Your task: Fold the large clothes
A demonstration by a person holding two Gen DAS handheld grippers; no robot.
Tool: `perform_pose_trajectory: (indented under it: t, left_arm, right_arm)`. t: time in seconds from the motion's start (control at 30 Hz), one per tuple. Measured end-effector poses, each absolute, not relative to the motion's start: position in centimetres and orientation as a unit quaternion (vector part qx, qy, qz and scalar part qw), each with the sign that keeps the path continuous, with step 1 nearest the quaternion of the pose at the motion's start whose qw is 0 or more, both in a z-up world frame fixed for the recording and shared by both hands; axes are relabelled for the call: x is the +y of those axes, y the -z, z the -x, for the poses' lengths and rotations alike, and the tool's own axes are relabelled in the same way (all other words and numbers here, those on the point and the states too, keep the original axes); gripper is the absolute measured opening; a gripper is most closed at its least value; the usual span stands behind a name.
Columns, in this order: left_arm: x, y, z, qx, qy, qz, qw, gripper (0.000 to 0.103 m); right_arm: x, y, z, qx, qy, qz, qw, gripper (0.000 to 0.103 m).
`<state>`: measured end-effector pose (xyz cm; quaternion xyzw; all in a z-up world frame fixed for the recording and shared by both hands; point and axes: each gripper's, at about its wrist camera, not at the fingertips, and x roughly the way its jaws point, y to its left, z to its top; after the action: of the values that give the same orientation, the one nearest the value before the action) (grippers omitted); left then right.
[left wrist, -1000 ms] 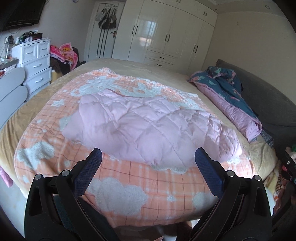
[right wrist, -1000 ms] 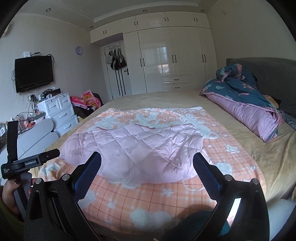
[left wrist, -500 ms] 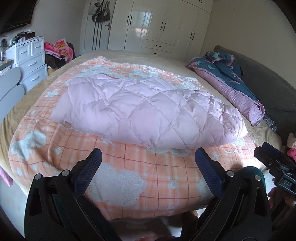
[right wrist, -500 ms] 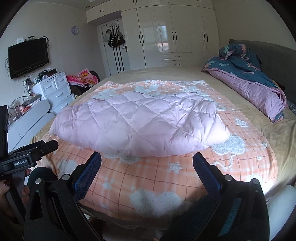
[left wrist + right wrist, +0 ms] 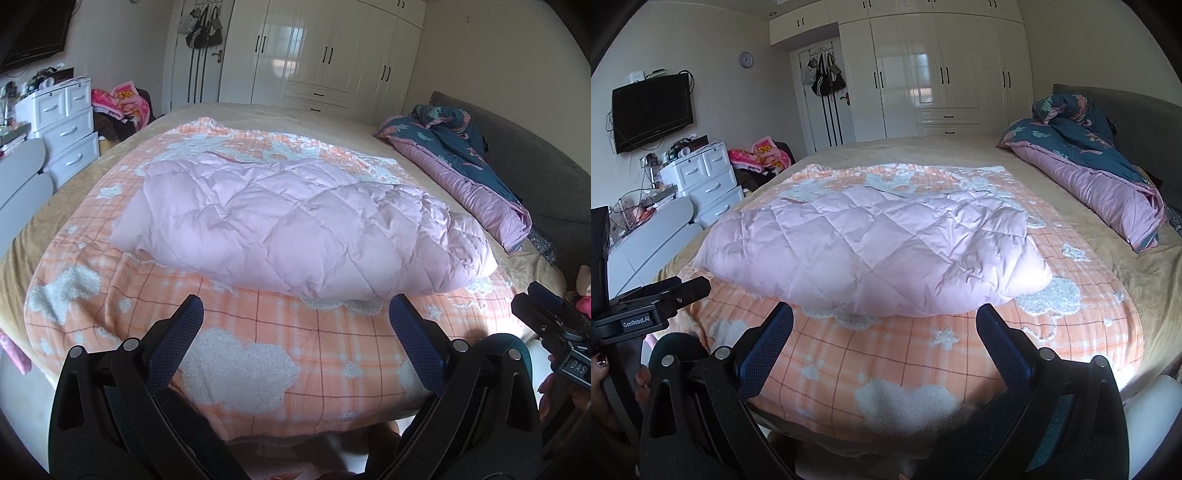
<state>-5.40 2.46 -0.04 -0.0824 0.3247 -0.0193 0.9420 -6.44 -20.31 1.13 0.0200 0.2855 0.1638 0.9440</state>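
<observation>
While the left gripper [image 5: 295, 328] and right gripper [image 5: 884, 326] gape wide and empty at the frame bottom, an orange checked blanket [image 5: 258, 354] covers the bed [image 5: 1156, 280]; white wardrobes [image 5: 942, 74] stand behind. The pink quilted coat [image 5: 295, 221] lies mid-frame, just beyond both.

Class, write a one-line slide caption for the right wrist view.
Open right gripper faces a pink quilted coat lying on an orange checked blanket.
</observation>
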Motion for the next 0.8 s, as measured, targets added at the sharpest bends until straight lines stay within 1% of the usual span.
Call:
perform_pose_trajectory:
  t: [0.8]
  left_arm:
    - [2.37, -0.25, 5.36, 0.325, 0.012, 0.072, 0.943, 0.094]
  right_arm:
    - [-20.27, -1.65, 6.62, 0.283, -0.170, -0.021, 0.944, 0.099]
